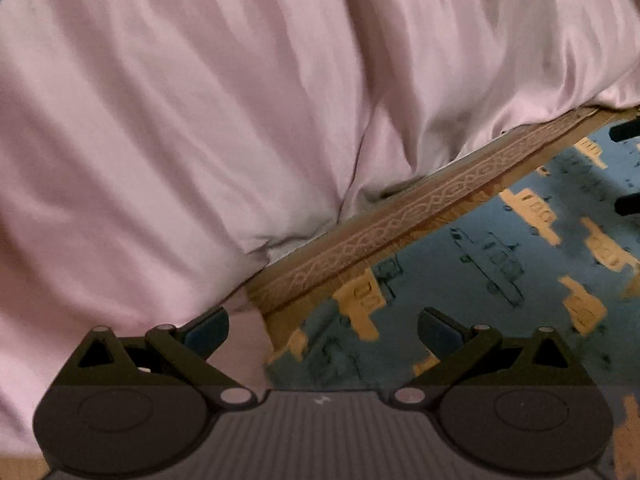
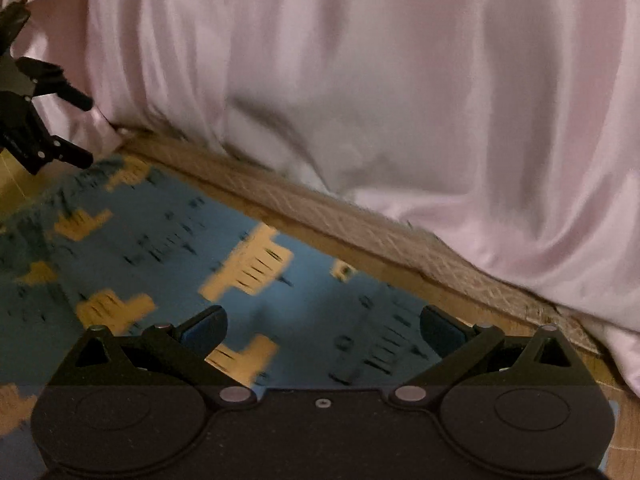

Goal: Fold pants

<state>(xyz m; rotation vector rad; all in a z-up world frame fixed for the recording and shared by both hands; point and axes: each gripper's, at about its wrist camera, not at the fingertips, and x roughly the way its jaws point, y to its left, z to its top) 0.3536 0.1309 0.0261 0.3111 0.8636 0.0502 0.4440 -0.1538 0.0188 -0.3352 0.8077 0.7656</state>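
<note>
The left two-finger black plastic gripper (image 1: 323,330) shows a ribbed grey base plate, two round dark discs, silvery pivot pins and angular linkage arms ending in blue-padded fingertips (image 1: 206,334). The right matching black gripper (image 2: 324,328) carries a smooth matte plate with one small centre screw, the same discs and blue pads (image 2: 438,332).
</note>
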